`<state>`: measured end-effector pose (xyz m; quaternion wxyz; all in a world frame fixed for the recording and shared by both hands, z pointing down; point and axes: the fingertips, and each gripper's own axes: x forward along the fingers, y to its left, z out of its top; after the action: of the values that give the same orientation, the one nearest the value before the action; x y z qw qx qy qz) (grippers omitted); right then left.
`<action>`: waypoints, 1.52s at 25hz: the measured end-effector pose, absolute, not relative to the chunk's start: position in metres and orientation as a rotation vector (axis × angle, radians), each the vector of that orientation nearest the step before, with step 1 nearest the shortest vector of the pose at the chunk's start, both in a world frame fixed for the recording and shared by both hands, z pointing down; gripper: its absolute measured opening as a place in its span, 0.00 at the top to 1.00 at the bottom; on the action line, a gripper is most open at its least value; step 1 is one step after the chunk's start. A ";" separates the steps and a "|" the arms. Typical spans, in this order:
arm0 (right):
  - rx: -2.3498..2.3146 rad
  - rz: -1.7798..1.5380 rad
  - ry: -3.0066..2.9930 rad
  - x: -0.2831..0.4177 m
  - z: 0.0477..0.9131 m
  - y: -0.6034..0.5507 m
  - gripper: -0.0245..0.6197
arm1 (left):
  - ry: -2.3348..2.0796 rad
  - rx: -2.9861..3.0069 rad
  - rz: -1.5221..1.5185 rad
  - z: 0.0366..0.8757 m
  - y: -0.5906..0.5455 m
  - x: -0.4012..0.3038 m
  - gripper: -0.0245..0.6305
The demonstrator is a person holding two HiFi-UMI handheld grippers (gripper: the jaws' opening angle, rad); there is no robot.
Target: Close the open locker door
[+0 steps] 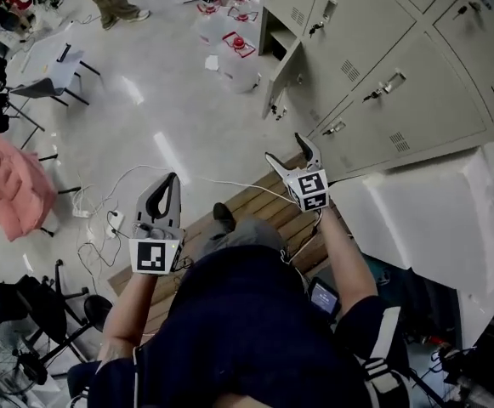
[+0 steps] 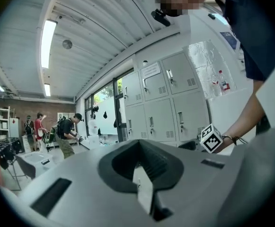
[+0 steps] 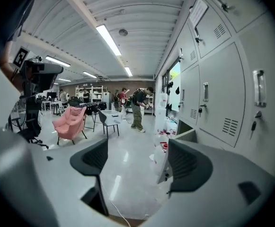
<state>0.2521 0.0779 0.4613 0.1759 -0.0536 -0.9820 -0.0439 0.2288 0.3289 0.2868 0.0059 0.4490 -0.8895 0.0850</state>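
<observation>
Lockers (image 1: 383, 66), door (image 1: 282, 79) ajar, left claw (image 1: 172, 179) seemingly closed

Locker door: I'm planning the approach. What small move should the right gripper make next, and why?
Probably bring the right gripper forward toward the outer face of the open locker door. The door stands swung out, well ahead of the gripper and untouched; the jaws are apart and empty.
</observation>
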 end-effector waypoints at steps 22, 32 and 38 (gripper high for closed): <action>-0.025 -0.038 -2.629 0.076 0.673 -0.037 0.43 | -2.599 1.640 0.324 0.393 0.208 0.022 0.96; -0.188 -0.036 -2.507 0.054 0.743 -0.059 0.47 | -2.479 1.690 0.415 0.426 0.127 -0.057 0.96; -0.222 -0.095 -2.481 0.041 0.762 -0.071 0.51 | -2.400 1.787 0.469 0.436 0.084 -0.078 0.96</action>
<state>0.0412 -0.0713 0.7616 0.3189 -0.0845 -0.9433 -0.0363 -0.0781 0.0837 0.4359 0.0564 0.5890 -0.7912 0.1547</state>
